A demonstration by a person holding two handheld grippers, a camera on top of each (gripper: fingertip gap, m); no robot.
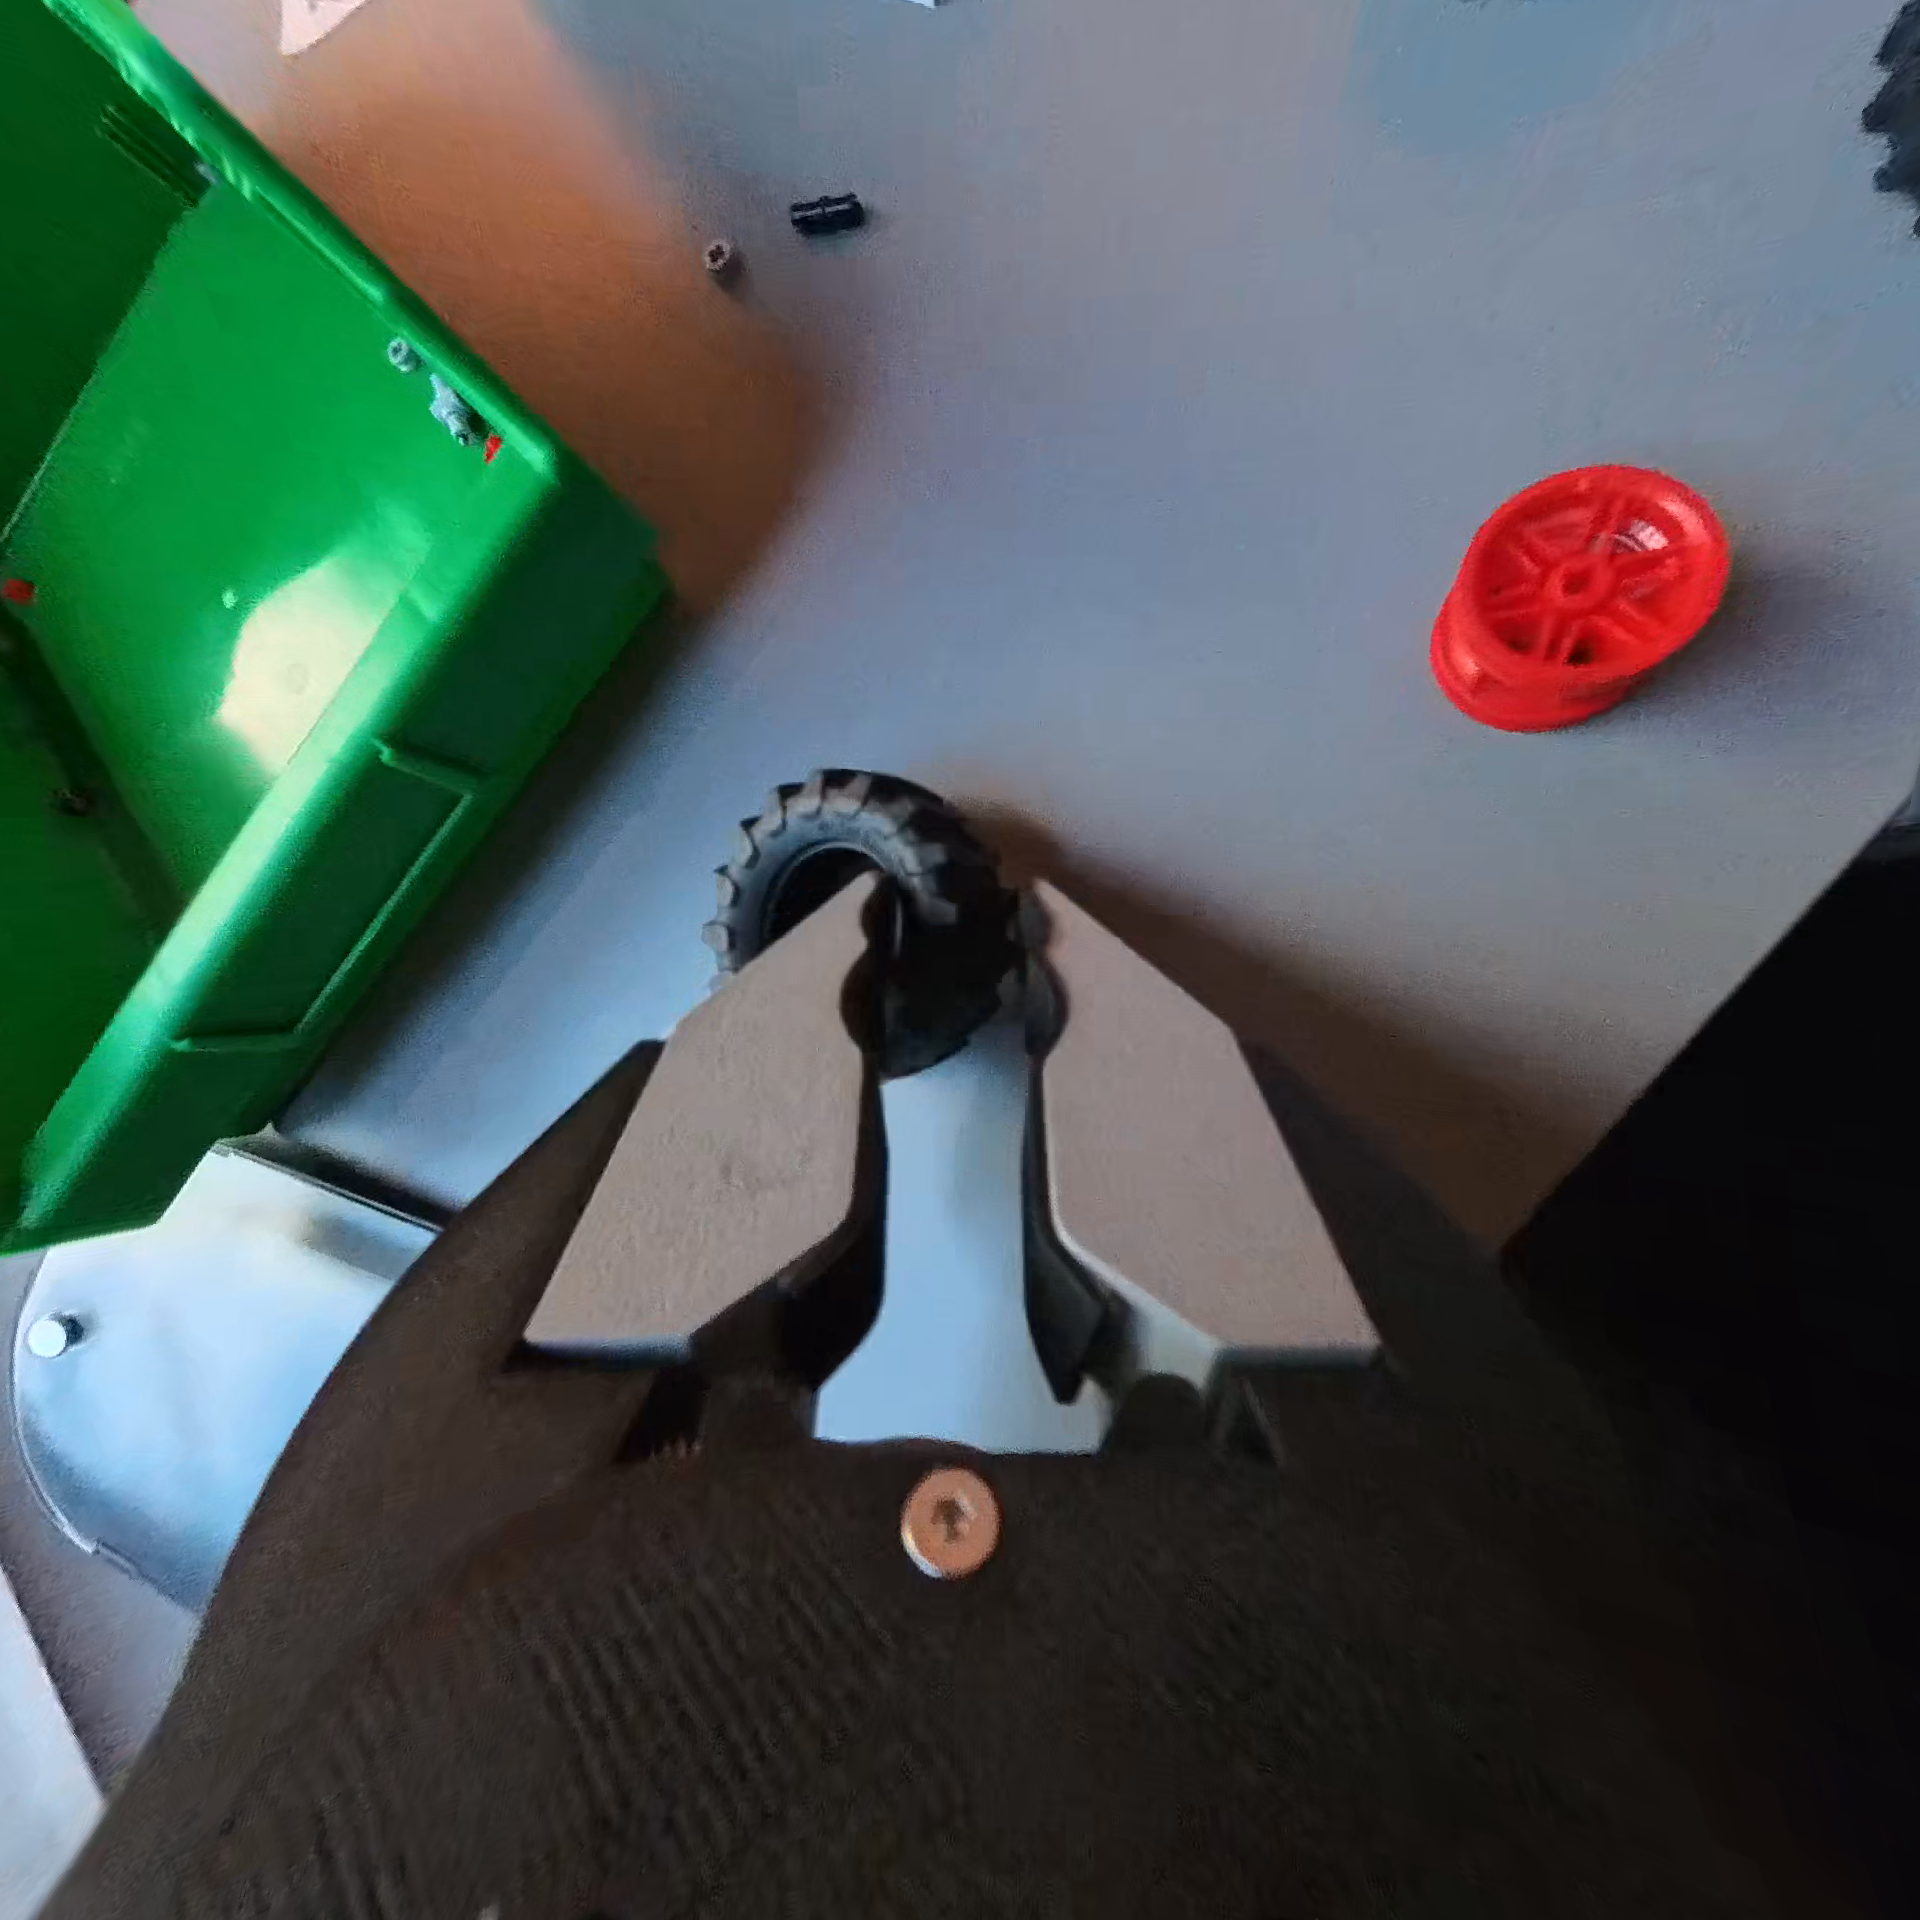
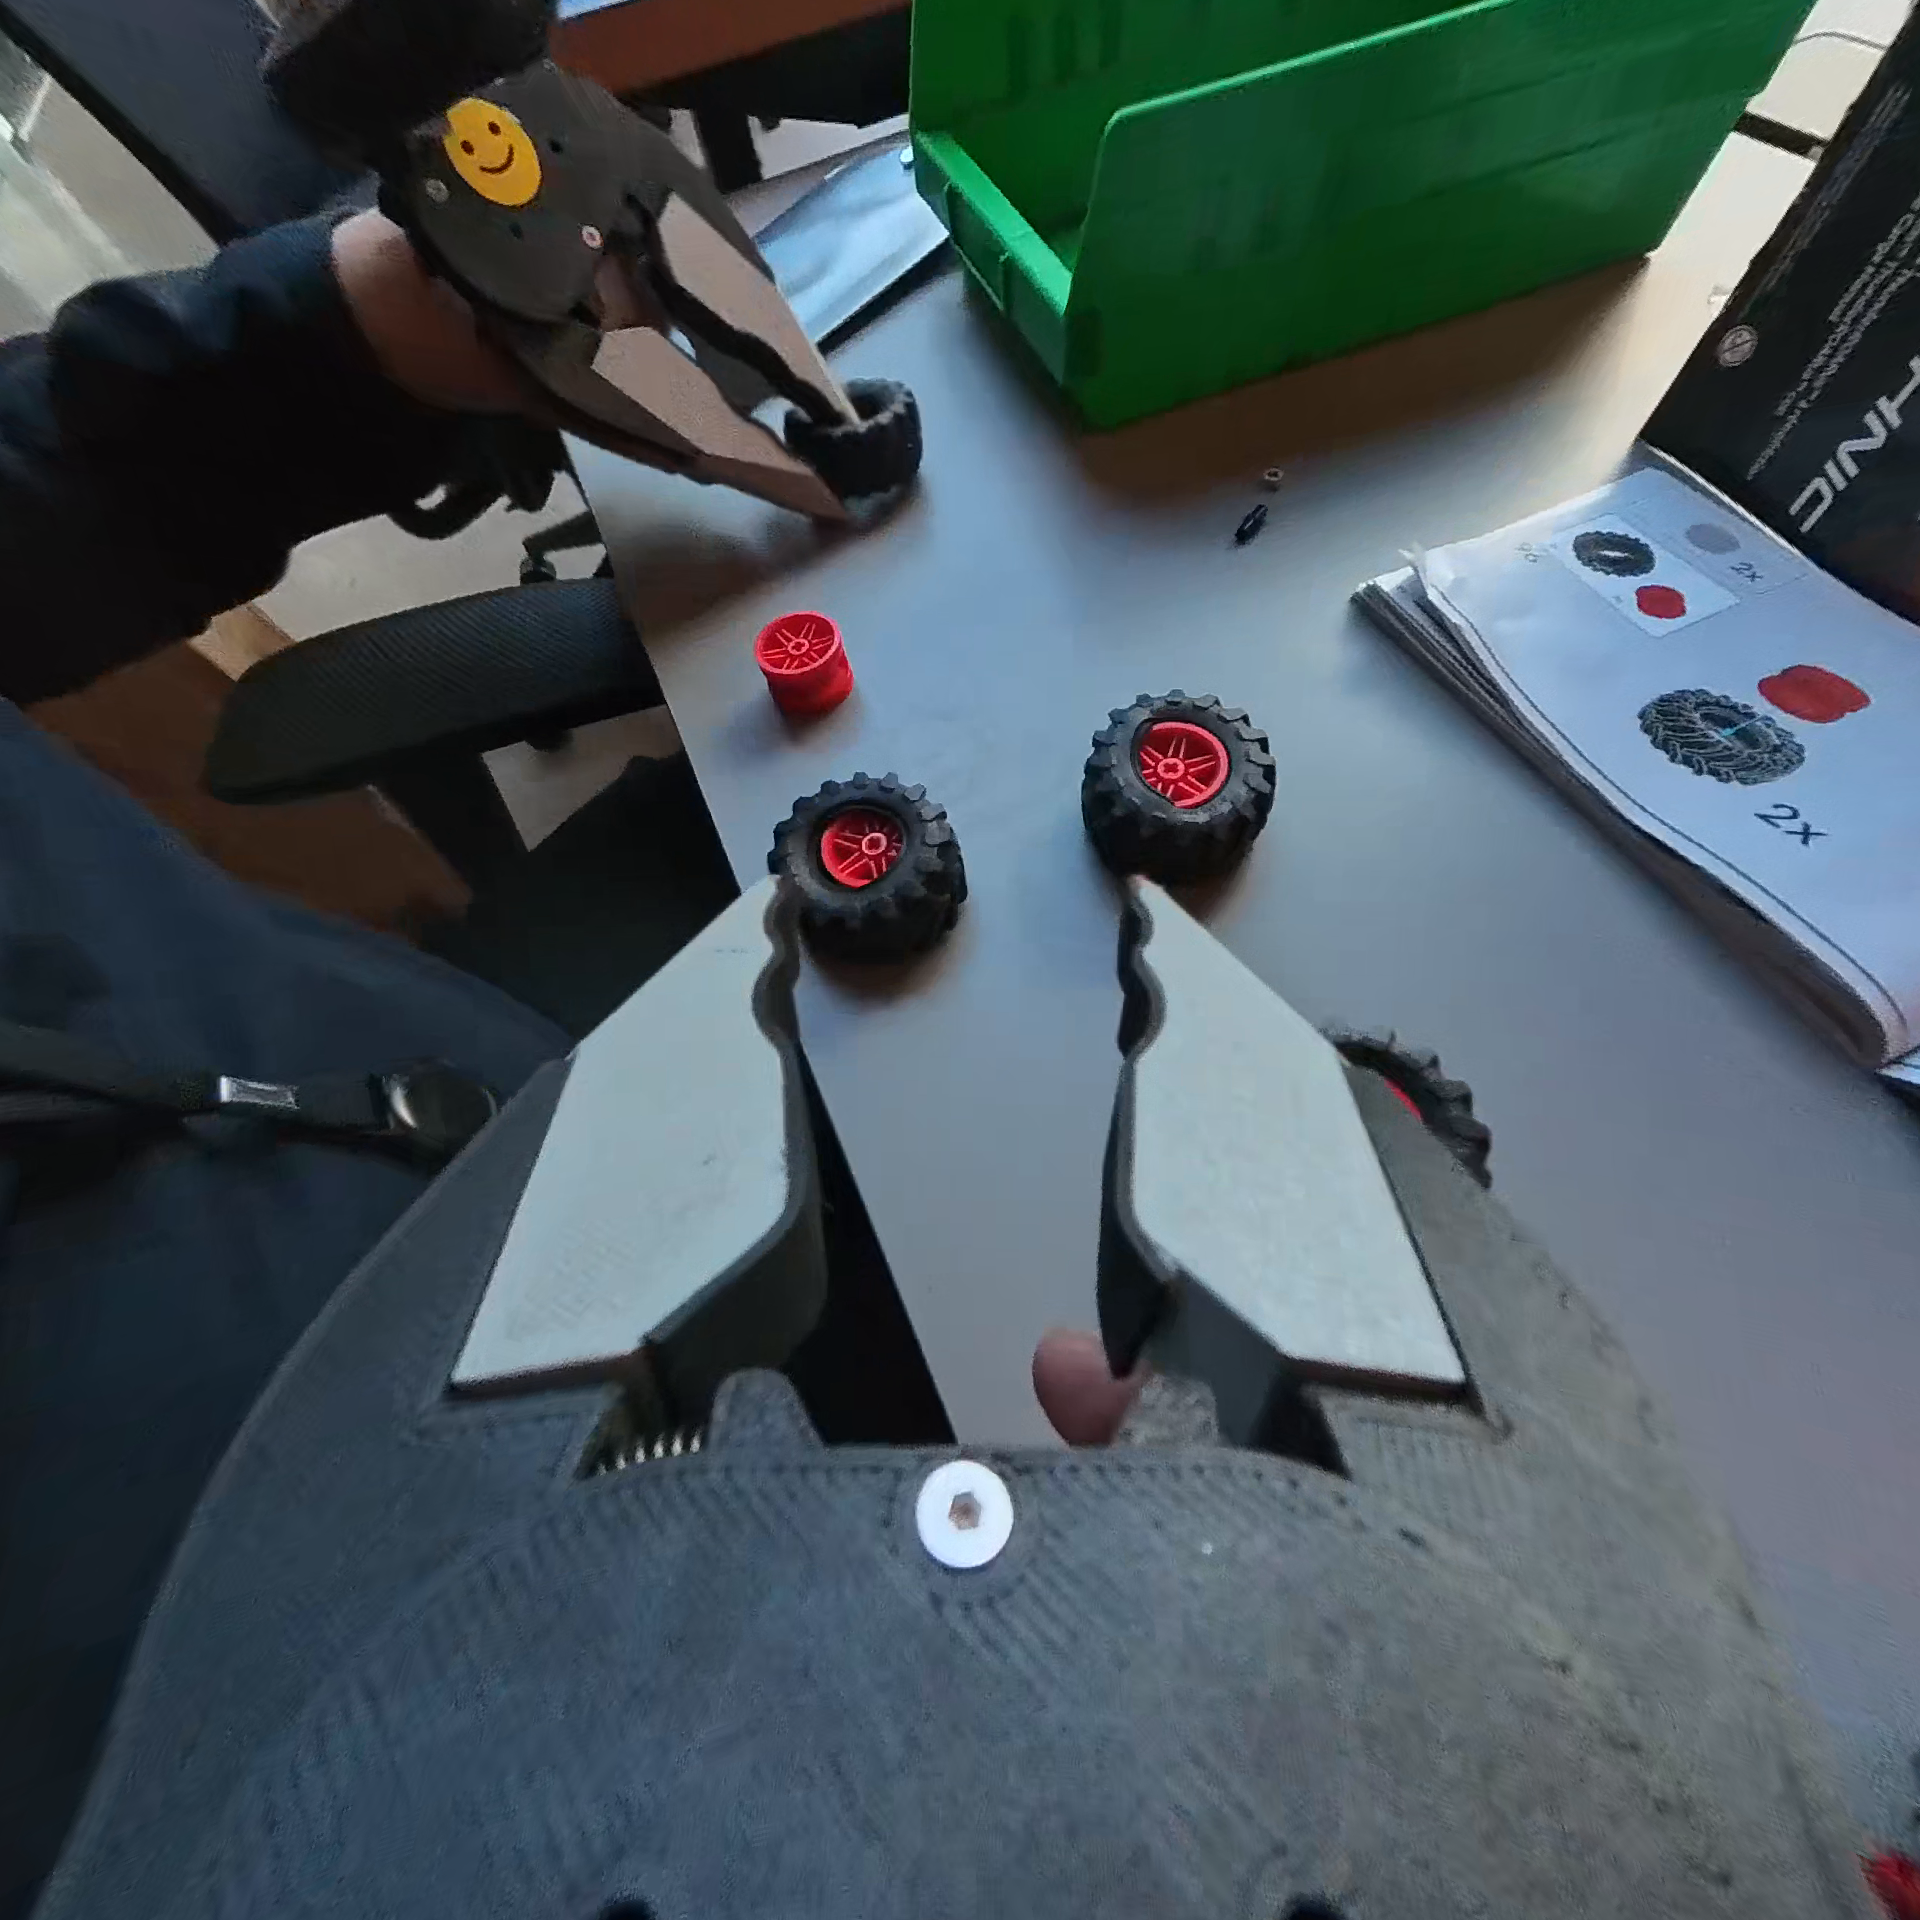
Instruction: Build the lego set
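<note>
Now the left gripper (image 1: 951,914) clamps one wall of a bare tyre (image 1: 873,904), its hole facing sideways along the tabletop (image 1: 1195,416); the right gripper (image 2: 951,904) gapes empty, a wheel (image 2: 1429,1091) half hidden behind it.

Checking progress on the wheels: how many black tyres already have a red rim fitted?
2 for certain: one by the right claw's left fingertip, one just beyond its right fingertip. A third tyre, mostly hidden behind the right finger, shows a bit of red.
</note>
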